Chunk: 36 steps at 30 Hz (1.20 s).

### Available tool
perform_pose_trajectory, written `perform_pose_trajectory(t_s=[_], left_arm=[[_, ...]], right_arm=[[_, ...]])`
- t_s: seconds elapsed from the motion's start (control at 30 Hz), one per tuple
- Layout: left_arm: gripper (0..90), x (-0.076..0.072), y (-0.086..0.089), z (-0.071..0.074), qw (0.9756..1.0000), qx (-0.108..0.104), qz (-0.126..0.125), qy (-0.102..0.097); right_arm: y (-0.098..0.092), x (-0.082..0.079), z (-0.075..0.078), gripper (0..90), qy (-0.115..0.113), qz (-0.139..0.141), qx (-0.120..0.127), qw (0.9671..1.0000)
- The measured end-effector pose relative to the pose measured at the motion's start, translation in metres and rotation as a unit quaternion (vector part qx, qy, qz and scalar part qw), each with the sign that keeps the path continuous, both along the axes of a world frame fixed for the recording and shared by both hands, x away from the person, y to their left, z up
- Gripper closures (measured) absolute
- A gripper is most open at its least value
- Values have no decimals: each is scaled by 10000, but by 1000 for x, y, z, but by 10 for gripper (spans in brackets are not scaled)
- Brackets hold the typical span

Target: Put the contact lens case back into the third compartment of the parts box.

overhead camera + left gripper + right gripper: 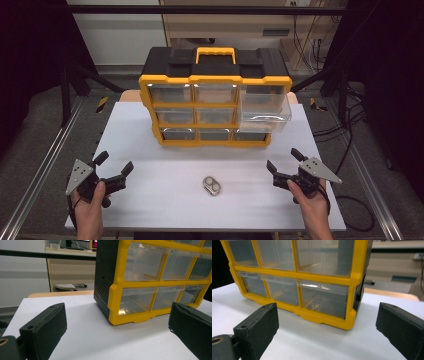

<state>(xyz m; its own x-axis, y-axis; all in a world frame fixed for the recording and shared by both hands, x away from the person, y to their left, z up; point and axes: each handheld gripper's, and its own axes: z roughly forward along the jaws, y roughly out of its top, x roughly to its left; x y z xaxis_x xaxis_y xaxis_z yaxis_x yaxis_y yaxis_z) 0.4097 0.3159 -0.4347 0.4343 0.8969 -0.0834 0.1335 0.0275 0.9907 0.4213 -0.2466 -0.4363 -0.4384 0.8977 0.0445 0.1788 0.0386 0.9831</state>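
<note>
A yellow and black organizer [215,102] with clear drawers stands at the back of the white table [150,200]. Its top right drawer [265,110] is pulled out toward me. A small silver metal piece [213,185] lies flat on the table in front of it. My left gripper [114,166] rests near the table's front left, open and empty, facing the organizer's left corner [117,302]. My right gripper [284,161] rests at the front right, open and empty too, looking at the organizer's lower right drawers [322,297]. The metal piece lies between the two grippers, touched by neither.
Metal rails [45,165] run along both sides of the table. Cables [345,135] trail on the floor at the right. A desk and cabinet [70,267] stand behind the table.
</note>
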Motion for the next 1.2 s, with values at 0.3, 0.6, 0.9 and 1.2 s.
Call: perform_pose_trajectory(t_s=[0.3,0.6,0.9,1.2], left_arm=[[13,-1,-1,-1,10000,38,-19,38],[12,2,-1,-4,9999,-29,-105,121],[12,5,-4,-6,9998,13,-137,171],[12,10,-3,-5,9999,-26,-104,108]], right_arm=[[15,1,0,63,312,68,-66,9995],[36,-1,6,58,819,419,-363,9951],[65,11,6,64,1338,911,-643,9847],[83,11,8,72,1575,1055,-826,9784]])
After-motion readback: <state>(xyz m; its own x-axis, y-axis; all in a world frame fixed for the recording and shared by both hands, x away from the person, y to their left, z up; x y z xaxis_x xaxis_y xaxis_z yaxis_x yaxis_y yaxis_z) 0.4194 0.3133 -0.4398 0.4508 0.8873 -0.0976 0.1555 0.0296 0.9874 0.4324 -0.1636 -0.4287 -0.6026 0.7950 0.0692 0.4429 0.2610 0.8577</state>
